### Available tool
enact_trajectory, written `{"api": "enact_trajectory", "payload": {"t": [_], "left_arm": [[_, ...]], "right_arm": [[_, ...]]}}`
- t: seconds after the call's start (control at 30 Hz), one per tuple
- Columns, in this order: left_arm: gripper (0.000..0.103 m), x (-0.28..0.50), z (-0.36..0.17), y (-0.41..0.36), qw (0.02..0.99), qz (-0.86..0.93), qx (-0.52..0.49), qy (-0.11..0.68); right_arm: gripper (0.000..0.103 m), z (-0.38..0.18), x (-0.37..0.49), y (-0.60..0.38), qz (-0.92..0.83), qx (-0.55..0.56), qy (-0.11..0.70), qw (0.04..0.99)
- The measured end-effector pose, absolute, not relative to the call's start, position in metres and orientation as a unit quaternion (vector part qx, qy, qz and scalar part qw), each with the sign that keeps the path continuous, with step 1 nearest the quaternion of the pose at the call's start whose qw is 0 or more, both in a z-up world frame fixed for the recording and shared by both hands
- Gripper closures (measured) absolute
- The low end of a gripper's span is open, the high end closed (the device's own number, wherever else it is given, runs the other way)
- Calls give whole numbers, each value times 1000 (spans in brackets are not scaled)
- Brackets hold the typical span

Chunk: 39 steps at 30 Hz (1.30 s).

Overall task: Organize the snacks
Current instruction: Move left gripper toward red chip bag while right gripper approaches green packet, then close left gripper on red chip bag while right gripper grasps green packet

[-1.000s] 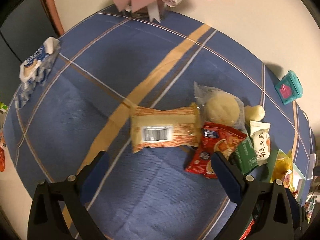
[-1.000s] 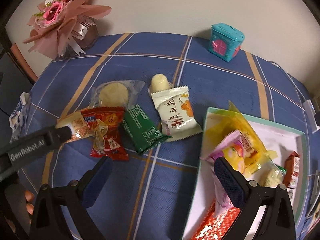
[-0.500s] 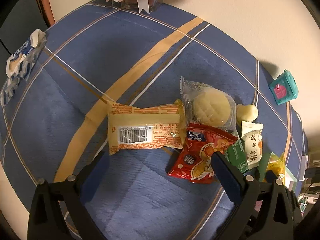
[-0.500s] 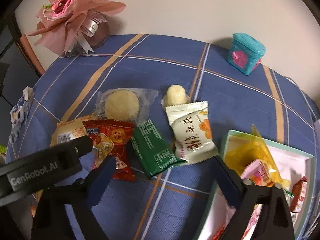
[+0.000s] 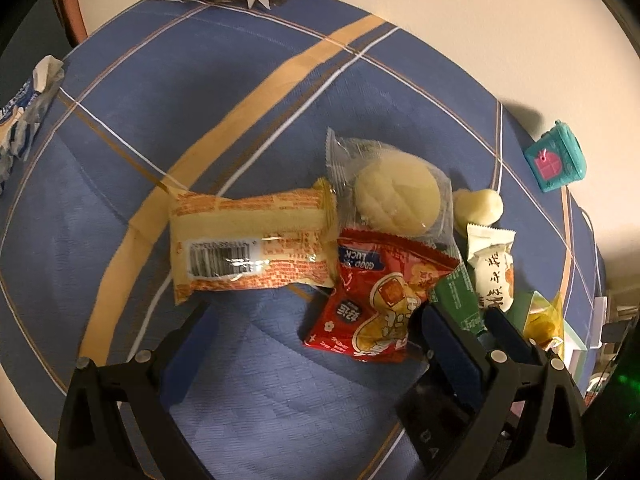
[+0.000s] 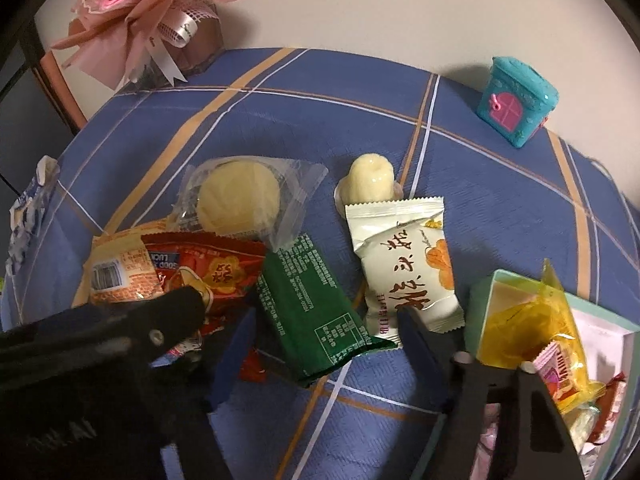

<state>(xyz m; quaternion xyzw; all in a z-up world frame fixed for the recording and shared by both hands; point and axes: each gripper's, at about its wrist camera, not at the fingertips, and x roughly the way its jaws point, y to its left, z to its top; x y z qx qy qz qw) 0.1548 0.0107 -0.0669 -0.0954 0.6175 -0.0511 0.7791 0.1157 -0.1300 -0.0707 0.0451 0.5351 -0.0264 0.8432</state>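
Loose snacks lie together on the blue checked cloth: an orange cake packet point(image 5: 252, 248), a red packet point(image 5: 380, 300), a round pastry in clear wrap point(image 6: 240, 200), a green packet point(image 6: 308, 312), a white packet point(image 6: 404, 268) and a pale yellow sweet point(image 6: 370, 180). My right gripper point(image 6: 326, 340) points steeply down with the green packet between its blue fingers. Its jaws are closing and the pads stand just off the packet's edges. My left gripper point(image 5: 320, 344) is open just below the cake packet, its right finger point(image 5: 452, 344) at the red packet's corner.
A teal-rimmed box point(image 6: 480, 300) holding several snacks, with a yellow packet point(image 6: 528, 320) on top, stands at the right. A pink bouquet point(image 6: 152, 12) and a teal toy house point(image 6: 516, 100) stand by the wall. A blue-white tissue pack point(image 5: 20, 120) lies at the left edge.
Both grippers have sunk closer to the snacks. The right gripper has moved left from over the box to the green packet, and its fingers have narrowed around it.
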Motion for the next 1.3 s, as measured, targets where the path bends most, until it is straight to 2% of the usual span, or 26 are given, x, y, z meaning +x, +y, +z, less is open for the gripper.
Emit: {"api": "enact_trajectory", "payload": {"t": [0.07, 0.17, 0.27, 0.4, 0.53, 0.8, 1.3], "left_arm": [[2, 153, -69, 9, 777, -55, -97, 620], [4, 153, -70, 6, 777, -57, -96, 619], [14, 153, -74, 3, 774, -63, -100, 623], [20, 152, -78, -1, 771, -68, -100, 626], [31, 154, -79, -5, 771, -79, -106, 623], [42, 158, -86, -22, 767, -86, -107, 626], [51, 161, -89, -27, 775, -79, -98, 620]], "right_arm": [[40, -70, 115, -130, -22, 48, 535, 843], [56, -70, 113, -129, -14, 55, 537, 842], [60, -72, 111, -131, -19, 55, 544, 837], [60, -72, 108, -132, -22, 55, 550, 833], [60, -74, 105, -135, -24, 63, 558, 827], [60, -74, 102, -136, -24, 63, 562, 825], [60, -83, 107, -135, -25, 69, 564, 823]]}}
